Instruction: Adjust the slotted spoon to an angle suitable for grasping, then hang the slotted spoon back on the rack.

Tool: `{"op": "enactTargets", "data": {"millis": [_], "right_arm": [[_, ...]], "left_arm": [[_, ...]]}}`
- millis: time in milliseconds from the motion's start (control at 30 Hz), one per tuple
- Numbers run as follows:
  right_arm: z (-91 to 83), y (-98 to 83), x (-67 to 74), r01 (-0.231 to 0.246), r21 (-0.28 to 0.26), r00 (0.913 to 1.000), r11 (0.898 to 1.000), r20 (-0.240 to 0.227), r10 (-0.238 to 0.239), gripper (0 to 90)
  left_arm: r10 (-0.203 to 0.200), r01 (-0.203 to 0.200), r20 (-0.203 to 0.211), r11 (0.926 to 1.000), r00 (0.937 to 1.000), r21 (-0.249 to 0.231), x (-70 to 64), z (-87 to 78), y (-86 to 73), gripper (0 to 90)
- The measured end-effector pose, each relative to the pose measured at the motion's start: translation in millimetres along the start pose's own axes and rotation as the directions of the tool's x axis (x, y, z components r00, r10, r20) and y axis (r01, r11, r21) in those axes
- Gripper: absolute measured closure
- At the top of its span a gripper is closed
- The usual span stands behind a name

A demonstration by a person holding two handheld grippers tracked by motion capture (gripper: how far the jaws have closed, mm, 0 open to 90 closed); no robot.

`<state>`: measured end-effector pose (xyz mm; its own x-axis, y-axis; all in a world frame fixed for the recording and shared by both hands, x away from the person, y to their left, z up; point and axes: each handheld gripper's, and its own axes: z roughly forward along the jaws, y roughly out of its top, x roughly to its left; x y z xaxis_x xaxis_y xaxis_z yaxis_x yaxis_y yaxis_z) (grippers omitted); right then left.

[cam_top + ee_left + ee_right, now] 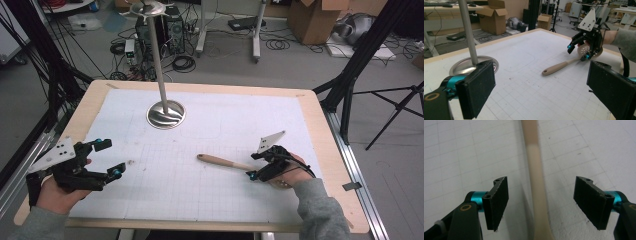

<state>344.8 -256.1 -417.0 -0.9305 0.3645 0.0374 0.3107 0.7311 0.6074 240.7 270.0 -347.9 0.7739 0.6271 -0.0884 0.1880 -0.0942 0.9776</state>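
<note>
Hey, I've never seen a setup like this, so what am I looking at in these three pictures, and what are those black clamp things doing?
There is no robot here. A person holds a hand-operated claw in each hand at a table covered with a white gridded mat. One picture looks down from above; the other two come from cameras riding on each claw, looking along its two black jaws.

On the mat lie a beige slotted spoon and a metal stand with a tall pole.

The left claw is open and holds nothing. The right claw sits over the spoon's handle, its jaws on either side but apart from it, so nothing is gripped yet. It looks about to close on the handle.
</note>
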Motion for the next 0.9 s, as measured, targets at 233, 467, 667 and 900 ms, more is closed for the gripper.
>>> {"op": "enactTargets", "data": {"millis": [233, 467, 667, 900], "right_arm": [[3.7, 0.9, -3.3, -0.009, 0.037, 1.0, 0.999, -0.002, 0.009, 28.8], [6.4, 1.9, -3.1, -0.008, 0.081, 0.9999, 0.997, -0.012, 0.009, 38.2], [7.3, 1.9, -0.9, 0.019, 0.111, 0.9997, 0.994, -0.014, -0.018, 52.0], [7.1, 2.8, -1.5, 0.046, 0.116, 0.9988, 0.992, -0.021, -0.044, 71.3]], "left_arm": [[-0.002, 0.002, -0.006, 1.0, 1.0, 0.0, 0.7, -2.1, -0.5, 8.5], [-0.001, 0.001, -0.005, 1.0, 1.0, 0.0, 1.2, -1.4, -0.1, 8.5], [0.001, -0.001, -0.001, 1.0, 1.0, -0.001, 0.2, -0.1, 0.2, 8.5], [0.002, -0.002, -0.002, 1.0, 1.0, 0.0, 1.1, -0.7, 0.4, 8.5]]}}
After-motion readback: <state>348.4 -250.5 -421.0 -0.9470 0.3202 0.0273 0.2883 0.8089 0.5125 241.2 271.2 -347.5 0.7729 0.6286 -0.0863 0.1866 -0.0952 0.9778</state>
